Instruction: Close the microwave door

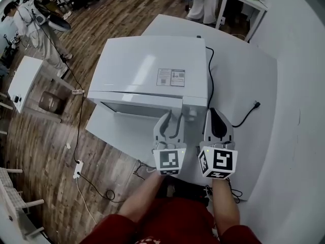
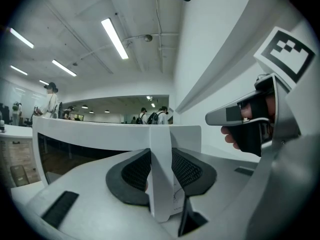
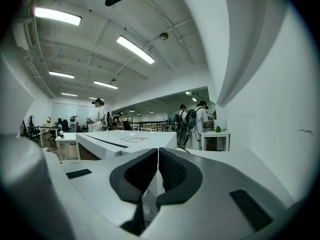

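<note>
A white microwave [image 1: 152,65] stands on a white table [image 1: 244,85]. Its door [image 1: 137,107] lies nearly flat against the front. My left gripper [image 1: 170,123] reaches level to the door's right edge. In the left gripper view its pads [image 2: 135,171] clamp the upright white door edge [image 2: 161,144], and the door's top rim [image 2: 100,134] runs off to the left. My right gripper [image 1: 217,120] is shut with nothing in it, just right of the microwave's front corner. The right gripper [image 3: 158,171] shows its pads meeting in its own view, with the microwave [image 3: 125,141] beyond.
A black power cable [image 1: 209,75] runs from behind the microwave across the table to a loose plug [image 1: 256,104]. A white wall [image 1: 304,111] is close on the right. On the wooden floor are a power strip [image 1: 77,169], a small white table [image 1: 23,80] and people [image 1: 30,24] farther off.
</note>
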Available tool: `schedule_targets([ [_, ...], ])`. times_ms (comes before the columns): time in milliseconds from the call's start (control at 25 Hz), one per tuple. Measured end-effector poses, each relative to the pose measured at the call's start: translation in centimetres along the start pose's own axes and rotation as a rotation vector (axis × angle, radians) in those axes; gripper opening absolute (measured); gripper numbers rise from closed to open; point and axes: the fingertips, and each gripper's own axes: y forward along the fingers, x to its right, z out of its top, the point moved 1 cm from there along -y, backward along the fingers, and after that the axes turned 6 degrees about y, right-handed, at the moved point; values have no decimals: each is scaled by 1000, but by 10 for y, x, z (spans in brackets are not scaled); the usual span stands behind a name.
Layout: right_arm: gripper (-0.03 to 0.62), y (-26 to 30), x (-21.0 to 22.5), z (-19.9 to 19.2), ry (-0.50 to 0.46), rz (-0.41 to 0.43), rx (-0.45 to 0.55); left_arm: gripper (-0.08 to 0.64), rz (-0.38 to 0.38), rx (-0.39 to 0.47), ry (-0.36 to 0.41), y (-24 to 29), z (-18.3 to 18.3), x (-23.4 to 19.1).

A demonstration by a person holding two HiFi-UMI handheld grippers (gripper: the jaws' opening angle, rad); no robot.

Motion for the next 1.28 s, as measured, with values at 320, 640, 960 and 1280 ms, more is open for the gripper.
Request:
schedule_targets([
  [320, 28, 1, -1, 5, -12, 24, -2, 147, 7, -31, -9, 12, 2, -3],
  [640, 28, -5, -2, 8, -19, 15, 9, 149, 4, -54, -9, 14, -2, -2],
  [960, 28, -18, -12, 16, -24, -2, 23, 149, -24, -82, -26, -7, 2, -5],
  [1280, 28, -26, -39, 43, -31, 12, 74, 147, -34, -21, 0, -42, 50, -38],
])
